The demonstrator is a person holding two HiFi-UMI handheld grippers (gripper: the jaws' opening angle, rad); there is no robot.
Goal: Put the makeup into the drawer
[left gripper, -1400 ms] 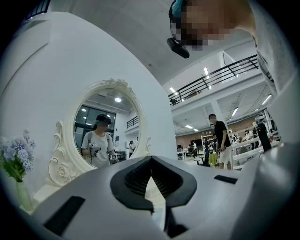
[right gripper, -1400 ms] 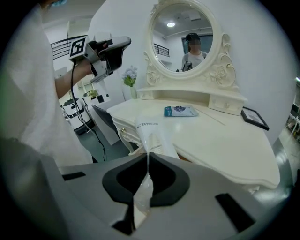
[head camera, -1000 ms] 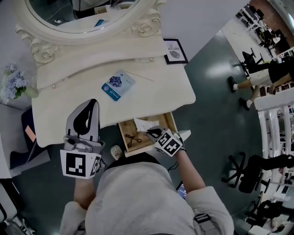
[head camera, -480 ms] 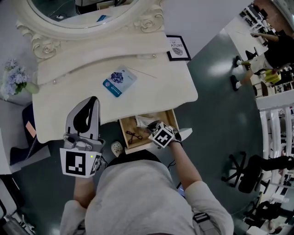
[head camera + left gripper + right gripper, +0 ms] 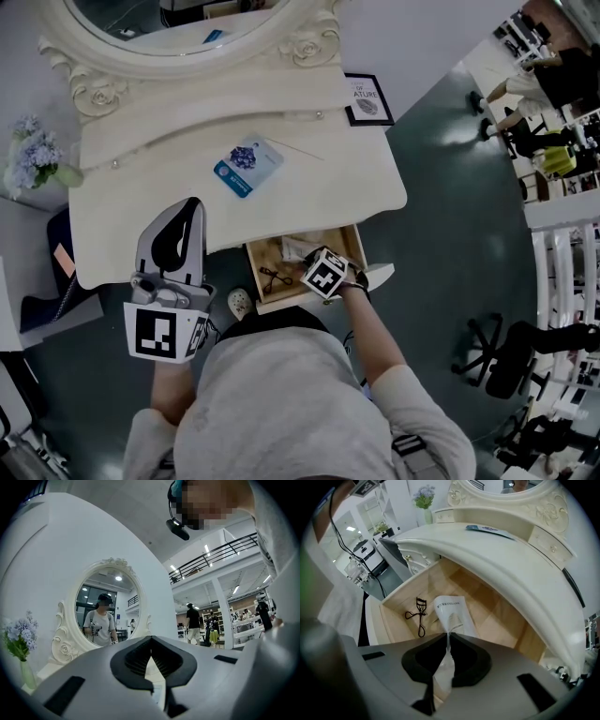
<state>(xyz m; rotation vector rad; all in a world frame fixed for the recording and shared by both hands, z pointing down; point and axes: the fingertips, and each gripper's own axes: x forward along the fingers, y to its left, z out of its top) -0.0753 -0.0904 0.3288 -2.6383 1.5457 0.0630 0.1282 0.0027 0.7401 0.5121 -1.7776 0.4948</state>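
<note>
Open drawer [image 5: 501, 616] — eyelash curler [image 5: 419, 616], sachet [image 5: 452, 613] inside.

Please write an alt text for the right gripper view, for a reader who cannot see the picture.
The right hand-held gripper, jaws shut on a white sachet, holds it over an open wooden drawer below a cream dressing table. A black eyelash curler lies in the drawer to the left of the sachet, and a blue packet lies on that table.

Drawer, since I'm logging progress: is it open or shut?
Open: the drawer is pulled out from under the tabletop, showing its wooden floor and an eyelash curler lying inside.
</note>
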